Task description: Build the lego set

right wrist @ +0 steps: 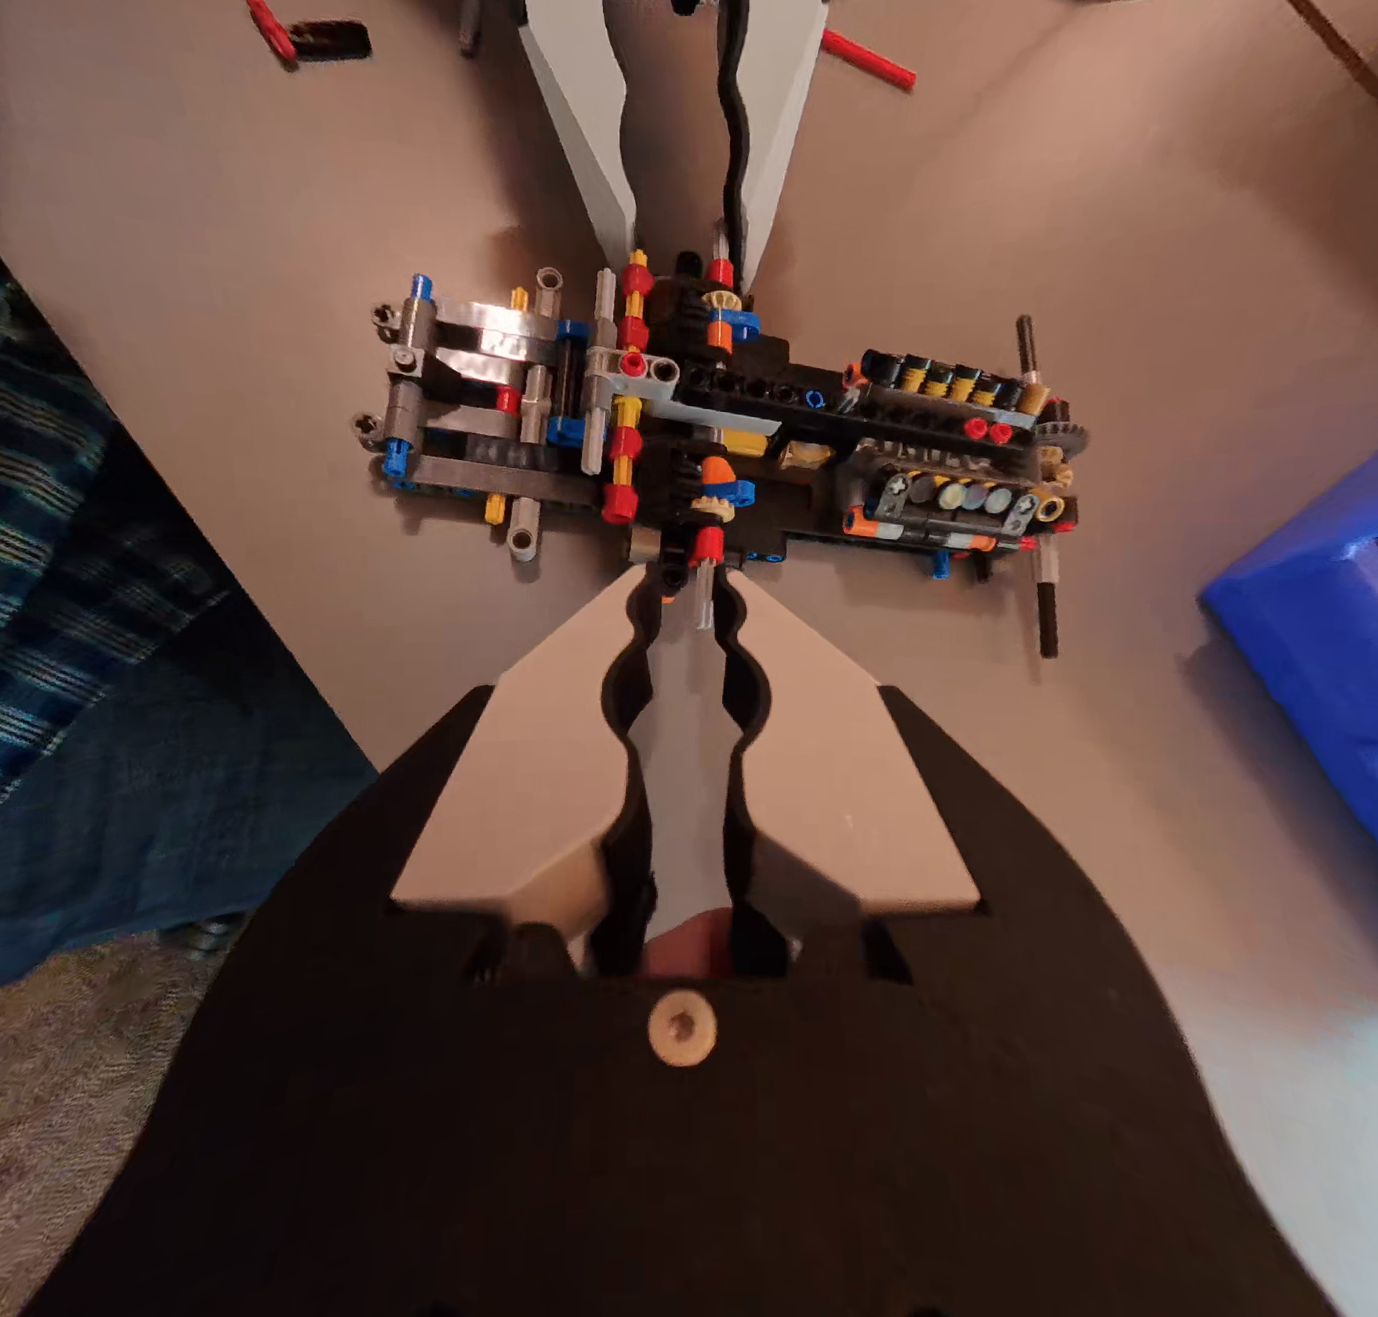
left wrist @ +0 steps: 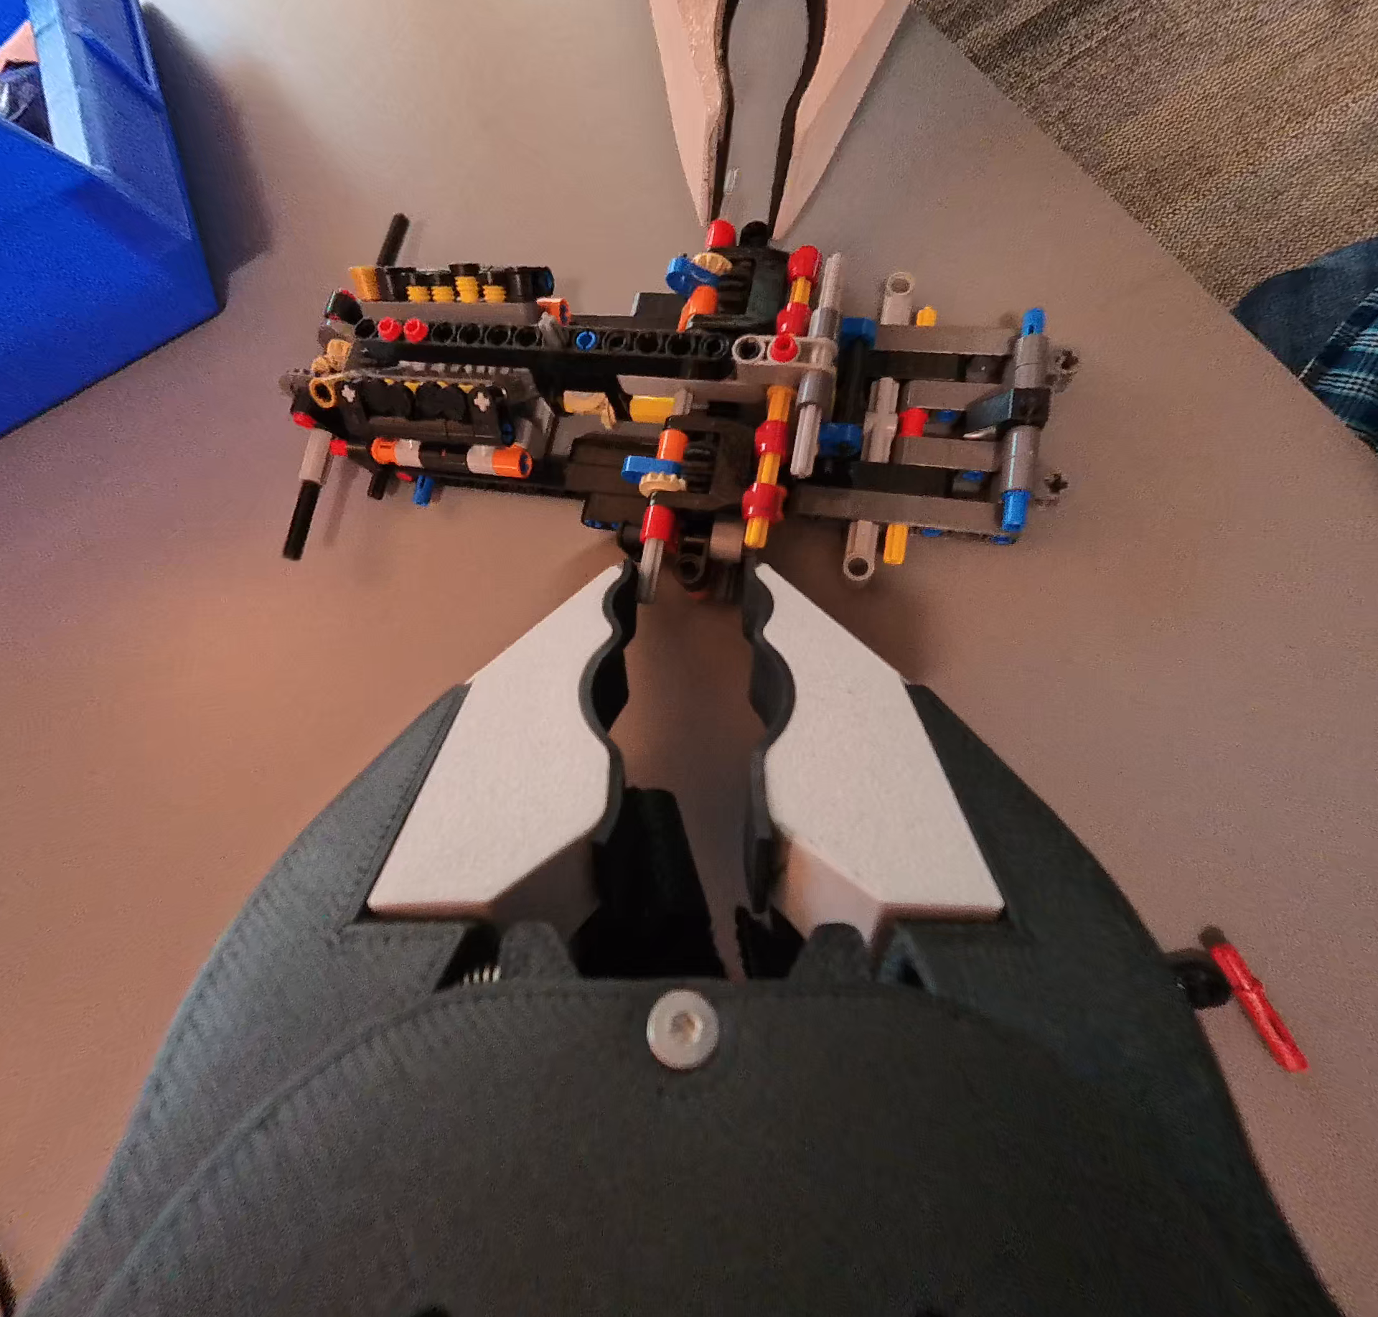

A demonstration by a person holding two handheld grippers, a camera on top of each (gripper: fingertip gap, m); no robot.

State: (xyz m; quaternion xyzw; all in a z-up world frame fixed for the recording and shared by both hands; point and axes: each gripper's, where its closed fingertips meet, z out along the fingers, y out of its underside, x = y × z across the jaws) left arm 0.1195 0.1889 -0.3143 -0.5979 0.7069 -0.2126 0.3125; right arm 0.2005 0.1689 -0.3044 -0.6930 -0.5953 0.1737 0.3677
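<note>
The table (left wrist: 224,685) is the biggest thing here, and the Lego Technic chassis (left wrist: 671,401) lies flat on it, in the middle of both views, with its long side going from 9 o'clock to 3 o'clock. You hold it from two opposite sides at its middle.

In the left wrist view your left gripper (left wrist: 690,584) comes from 6 o'clock, and its jaws stand narrow on the black and grey connector that sticks out at the near edge of the chassis. Your right gripper (right wrist: 690,595) does the same on the other side; its jaws are close together around the short light grey axle and the red bush. I cannot tell for sure whether either one presses firmly or only touches.

I judge that you are steadying or turning the chassis before the next piece goes in. Keep both claws on the solid black core, not on the thin yellow axles with red bushes (left wrist: 768,446), because these can slide out. Move both hands together and level, so the frame does not twist.

The blue bin (left wrist: 82,237) stands at 10 o'clock in the left view. Loose parts wait near: a red axle (right wrist: 869,62) at 1 o'clock and a red piece with a black gear (right wrist: 306,32) at 11 o'clock in the right view.
</note>
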